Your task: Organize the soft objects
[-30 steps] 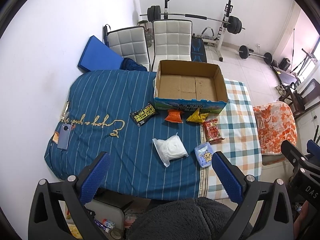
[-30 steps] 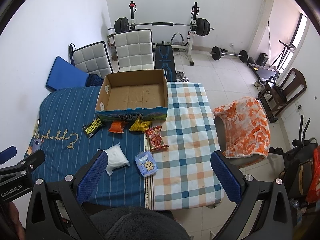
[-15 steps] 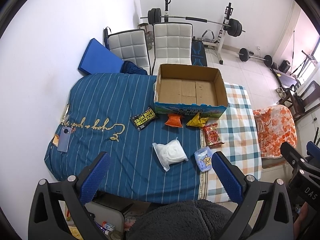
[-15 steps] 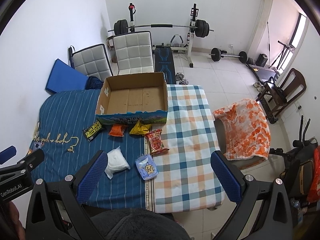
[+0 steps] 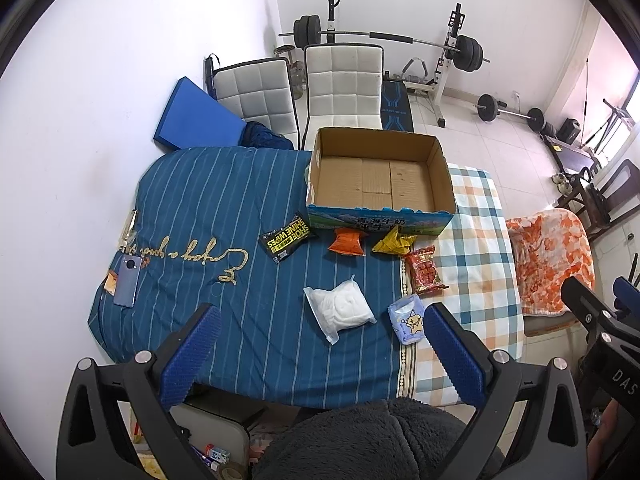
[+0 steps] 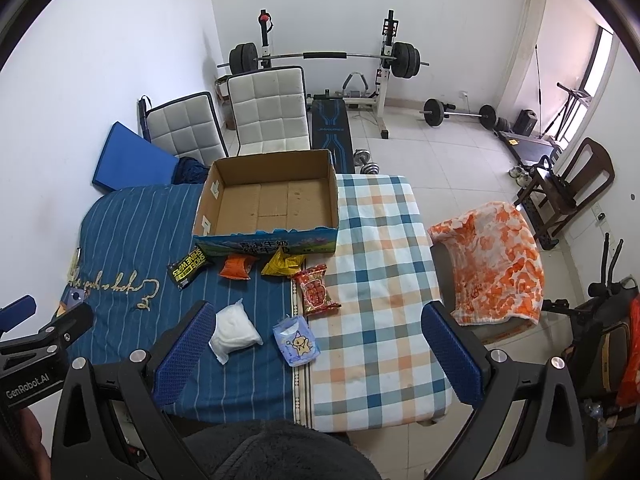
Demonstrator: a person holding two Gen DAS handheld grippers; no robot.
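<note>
Cardboard box (image 5: 380,178) open-topped, unobstructed from above; packets (image 5: 348,241) crowd its near wall; checked cloth (image 6: 380,264) bare.

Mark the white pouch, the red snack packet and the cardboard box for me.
white pouch (image 5: 340,310): left wrist view, middle of its puffy face.
red snack packet (image 6: 316,290): right wrist view, centre of the printed front.
cardboard box (image 6: 224,196): right wrist view, inner left wall.

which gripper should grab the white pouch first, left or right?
Probably left. The white pouch lies on the blue striped side, nearly centred between the open left gripper fingers. In the right wrist view it sits by the right gripper left finger, off-centre. Both are empty.
</note>
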